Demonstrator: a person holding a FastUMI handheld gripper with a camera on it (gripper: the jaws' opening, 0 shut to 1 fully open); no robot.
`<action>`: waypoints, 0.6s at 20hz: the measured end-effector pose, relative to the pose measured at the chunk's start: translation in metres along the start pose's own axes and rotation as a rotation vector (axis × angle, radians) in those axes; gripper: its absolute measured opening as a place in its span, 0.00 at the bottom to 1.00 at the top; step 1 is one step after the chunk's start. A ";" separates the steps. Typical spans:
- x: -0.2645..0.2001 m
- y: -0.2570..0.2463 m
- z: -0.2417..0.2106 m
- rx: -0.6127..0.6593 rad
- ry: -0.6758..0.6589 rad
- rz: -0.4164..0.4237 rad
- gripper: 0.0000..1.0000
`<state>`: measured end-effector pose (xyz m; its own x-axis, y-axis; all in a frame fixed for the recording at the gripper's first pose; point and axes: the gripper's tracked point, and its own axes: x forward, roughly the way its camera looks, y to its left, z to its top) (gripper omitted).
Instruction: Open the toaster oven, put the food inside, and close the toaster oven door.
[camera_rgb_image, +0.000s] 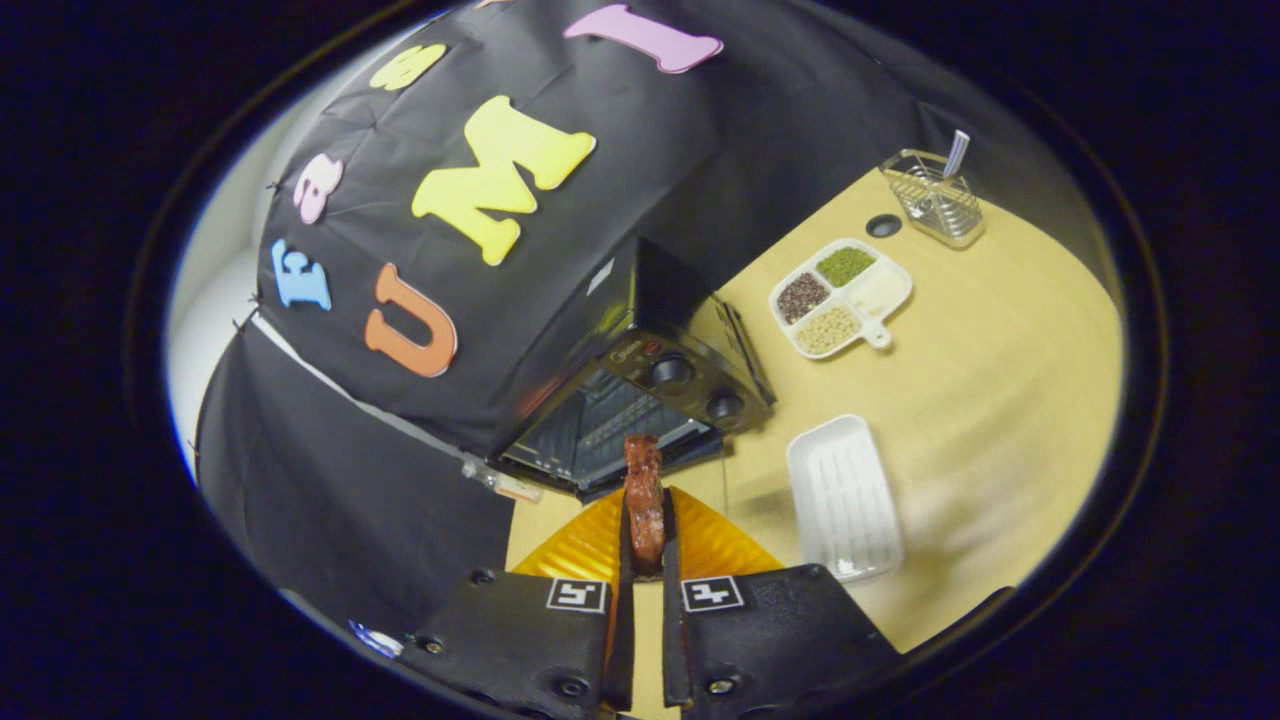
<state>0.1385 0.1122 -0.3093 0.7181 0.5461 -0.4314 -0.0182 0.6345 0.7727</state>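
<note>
Door of the black toaster oven (640, 385) hangs open (step one done); the gripper (646, 520) pinches a reddish-brown strip of meat (644, 495) just before the oven mouth, above the tan bench (980, 400). Insertion and closing remain.

Single fisheye view, riding on the tool (645, 545). Faces forward along its two fingers, tilted, angled down over the surface (1000, 400). Fingers close at the base; oven (640, 400) just ahead; booth wall behind it.
</note>
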 end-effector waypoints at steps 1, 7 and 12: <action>0.017 0.006 -0.006 0.032 -0.022 0.004 0.14; 0.114 0.036 -0.023 0.217 -0.186 0.015 0.14; 0.188 0.044 -0.035 0.285 -0.280 -0.057 0.14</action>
<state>0.2482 0.2617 -0.3727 0.8748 0.3196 -0.3642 0.1923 0.4609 0.8664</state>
